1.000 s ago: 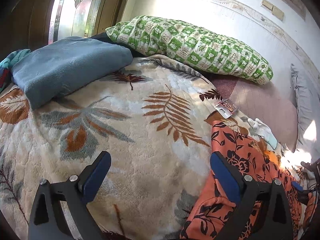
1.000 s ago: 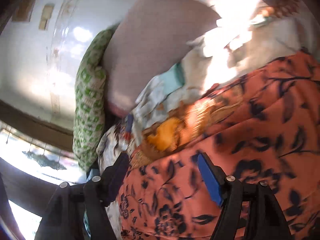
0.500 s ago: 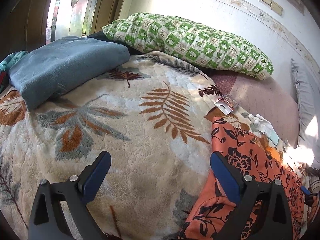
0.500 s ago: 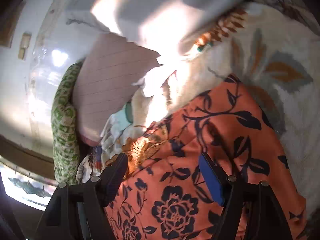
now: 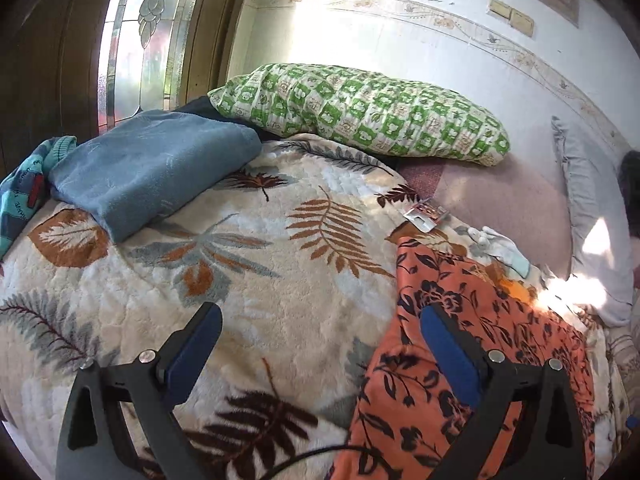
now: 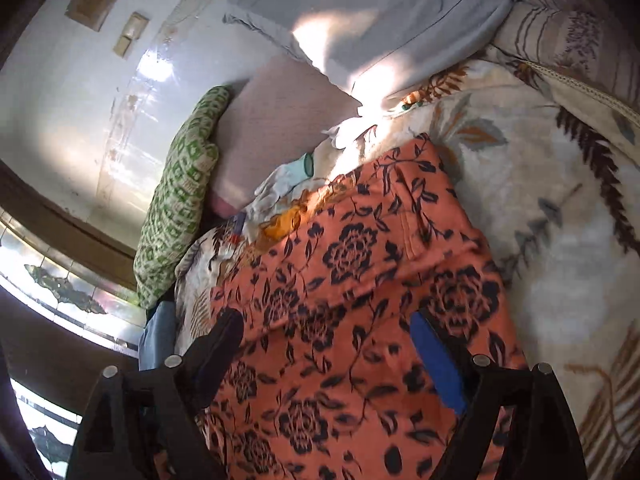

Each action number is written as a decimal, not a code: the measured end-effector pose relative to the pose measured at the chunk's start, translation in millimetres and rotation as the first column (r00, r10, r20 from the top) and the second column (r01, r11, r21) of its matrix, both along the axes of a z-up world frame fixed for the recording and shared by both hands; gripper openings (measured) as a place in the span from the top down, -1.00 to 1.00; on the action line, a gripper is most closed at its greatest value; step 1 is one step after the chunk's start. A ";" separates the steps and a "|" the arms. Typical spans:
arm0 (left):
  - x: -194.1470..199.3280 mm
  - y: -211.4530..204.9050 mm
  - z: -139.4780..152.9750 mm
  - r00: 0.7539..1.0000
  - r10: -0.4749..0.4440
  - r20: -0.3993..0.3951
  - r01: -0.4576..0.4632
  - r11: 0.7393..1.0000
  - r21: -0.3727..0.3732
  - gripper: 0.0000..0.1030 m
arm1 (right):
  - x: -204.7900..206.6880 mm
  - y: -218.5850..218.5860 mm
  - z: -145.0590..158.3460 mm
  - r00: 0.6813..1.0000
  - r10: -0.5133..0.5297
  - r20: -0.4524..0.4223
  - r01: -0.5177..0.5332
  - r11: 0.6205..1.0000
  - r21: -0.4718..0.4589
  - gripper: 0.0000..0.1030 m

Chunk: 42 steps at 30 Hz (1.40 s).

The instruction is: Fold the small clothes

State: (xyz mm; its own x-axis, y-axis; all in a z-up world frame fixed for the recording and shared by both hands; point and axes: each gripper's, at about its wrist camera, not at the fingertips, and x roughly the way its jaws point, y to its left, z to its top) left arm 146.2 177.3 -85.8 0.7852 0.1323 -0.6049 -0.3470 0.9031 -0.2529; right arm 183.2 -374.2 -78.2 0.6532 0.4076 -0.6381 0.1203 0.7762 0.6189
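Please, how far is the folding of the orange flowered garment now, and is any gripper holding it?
Done: the orange garment lies spread on the leaf-pattern blanket, with one fold line across it. In hand: nothing; the left gripper and right gripper both have open jaws over it. Left: finishing its fold, and the small light clothes beyond it.

A cream blanket with a leaf pattern (image 5: 280, 280) filled the middle and lower frame of the left wrist view, with a folded blue fleece (image 5: 152, 168) lying on it at the upper left. Above centre, a green-and-white checked pillow (image 5: 360, 116) lay against the white wall (image 5: 400, 40), and a small shiny packet (image 5: 426, 214) sat right of centre on the blanket. A stained-glass window (image 5: 148, 36) stood at the upper left, and a pale grey pillow (image 6: 380, 12) took the top of the right wrist view.
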 end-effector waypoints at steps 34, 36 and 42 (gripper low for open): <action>-240.6 -4.5 123.6 0.980 -0.095 0.173 0.121 0.981 -0.151 -0.94 | -256.0 -13.5 92.3 0.937 -0.035 0.348 0.143 0.946 -0.290 -0.70; -232.1 -3.5 95.9 0.989 -0.107 0.099 0.126 0.968 -0.215 -0.94 | -242.1 -22.1 64.2 0.978 -0.047 0.204 0.103 0.957 -0.270 -0.70; -207.9 -8.2 20.8 0.981 -0.167 -0.102 0.132 0.949 -0.285 -0.94 | -215.2 -51.5 -11.6 0.999 -0.025 -0.020 0.022 0.992 -0.121 -0.70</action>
